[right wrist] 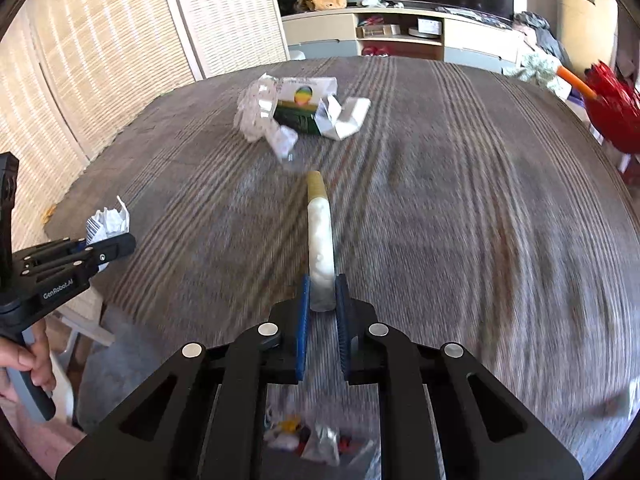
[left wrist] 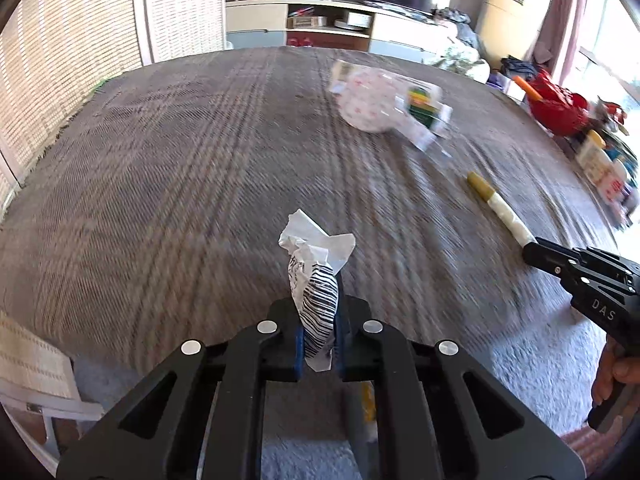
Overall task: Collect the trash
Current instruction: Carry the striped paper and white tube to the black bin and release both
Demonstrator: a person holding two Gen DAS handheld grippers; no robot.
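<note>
Over the striped woven rug [left wrist: 180, 152], both grippers angled down w/ a hand [right wrist: 28, 364] wrapped round the L handle. L gripper [left wrist: 318, 344] clamped on a crumpled paper scrap [left wrist: 314, 276], barcode-printed, sticking up betw. the blue pads. R gripper [right wrist: 322, 308] nearly shut, pinching a slim white stick w/ tan tip [right wrist: 320, 236]. Further off on the rug lay a crushed green-and-white carton [right wrist: 306, 106] & crinkled wrapper [right wrist: 254, 110], touching.
</note>
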